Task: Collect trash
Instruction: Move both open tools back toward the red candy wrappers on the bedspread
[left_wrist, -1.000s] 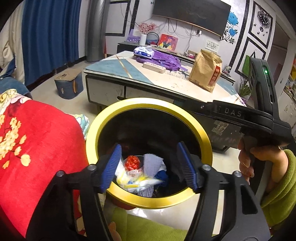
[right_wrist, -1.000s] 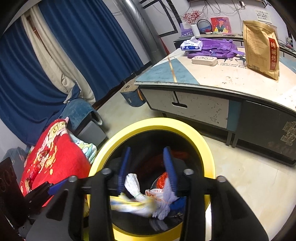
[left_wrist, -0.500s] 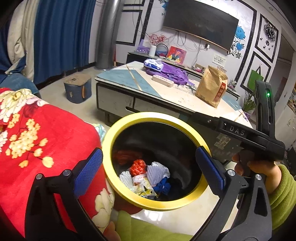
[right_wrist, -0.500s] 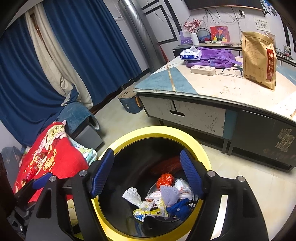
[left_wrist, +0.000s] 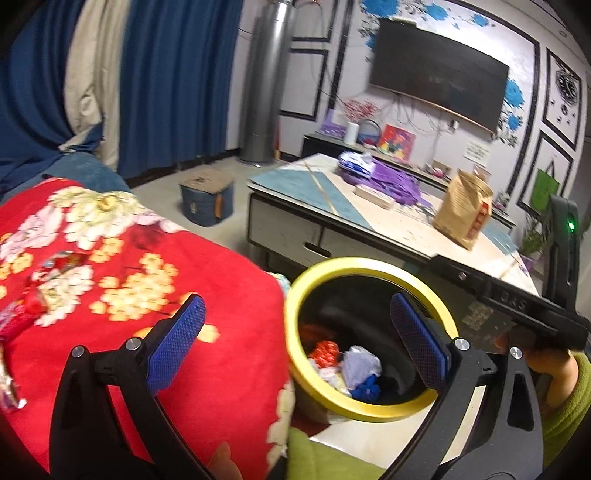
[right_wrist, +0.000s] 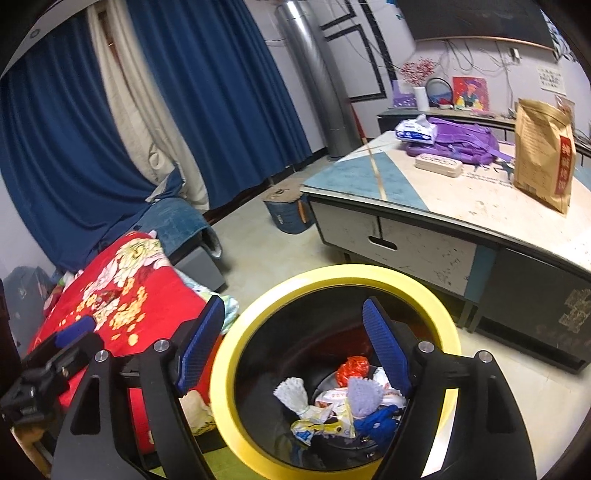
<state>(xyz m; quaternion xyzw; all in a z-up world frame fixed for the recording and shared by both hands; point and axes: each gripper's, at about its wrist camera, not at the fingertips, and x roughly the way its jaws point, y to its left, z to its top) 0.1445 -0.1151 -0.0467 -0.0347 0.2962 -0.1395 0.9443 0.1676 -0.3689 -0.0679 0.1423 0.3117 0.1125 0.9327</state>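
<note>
A black trash bin with a yellow rim (left_wrist: 293, 332) (right_wrist: 229, 350) stands on the floor beside the red flowered blanket (left_wrist: 129, 295) (right_wrist: 122, 295). Several wrappers lie in its bottom (left_wrist: 347, 365) (right_wrist: 343, 402). My left gripper (left_wrist: 295, 343) is open and empty, above the blanket's edge and the bin's left rim. My right gripper (right_wrist: 295, 339) is open and empty over the bin; its body shows in the left wrist view (left_wrist: 517, 310). A red wrapper (left_wrist: 55, 266) lies on the blanket at the left, and more wrappers (left_wrist: 11, 376) lie at its left edge.
A low coffee table (left_wrist: 369, 218) (right_wrist: 461, 206) stands behind the bin, with a brown paper bag (right_wrist: 543, 147), a purple bag (right_wrist: 461, 140) and a tissue pack (right_wrist: 413, 131) on it. A small blue stool (left_wrist: 207, 199) sits on the floor. Blue curtains (right_wrist: 74, 129) hang at the left.
Both grippers opened and let the trash fall into the bin. Both then rose and drew back; the left one swung left toward the blanket.
</note>
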